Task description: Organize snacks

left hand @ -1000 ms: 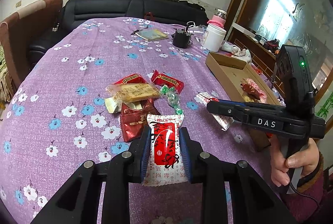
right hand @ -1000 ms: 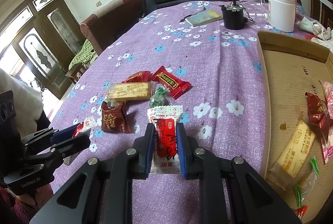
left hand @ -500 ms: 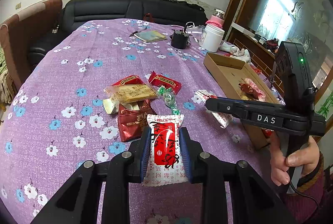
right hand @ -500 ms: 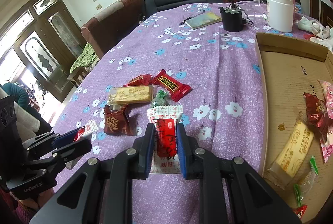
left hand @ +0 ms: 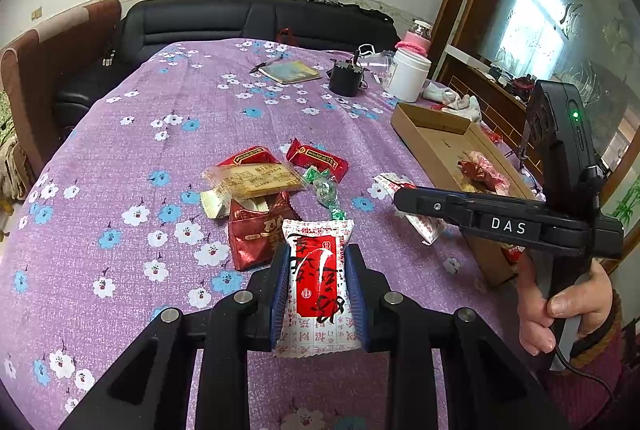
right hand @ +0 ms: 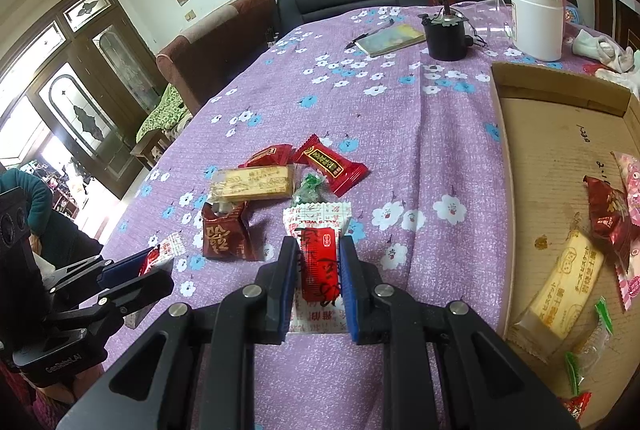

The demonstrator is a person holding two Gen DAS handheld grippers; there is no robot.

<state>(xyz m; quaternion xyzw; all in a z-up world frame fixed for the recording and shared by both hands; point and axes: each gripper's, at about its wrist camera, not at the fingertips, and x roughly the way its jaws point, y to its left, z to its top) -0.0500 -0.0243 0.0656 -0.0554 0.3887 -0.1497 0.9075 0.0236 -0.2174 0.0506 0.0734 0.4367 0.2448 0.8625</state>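
Nearest the left wrist camera, the left hand-held gripper [left hand: 316,284] pinches a white-and-red printed snack packet [left hand: 318,278] by its sides, above the purple floral-clothed counter [left hand: 120,158]. The right hand-held gripper [right hand: 319,272] likewise clamps a matching white-and-red packet [right hand: 319,262], squeezed narrow between its pads. Either slippery wrapper could slide out if swung quickly, and the tight right-hand squeeze may crush what is inside. Beyond, a loose pile waits on the counter: a dark red foil pouch [left hand: 254,234], a clear-wrapped tan biscuit bar [left hand: 256,180], a green-wrapped candy [left hand: 326,190] and a red rectangular packet [left hand: 318,158]. Farther right, the shallow brown cardboard box [right hand: 560,98] already holds a yellow biscuit bar [right hand: 564,278], a dark red pouch [right hand: 608,214], a pink packet and green-wrapped candies.
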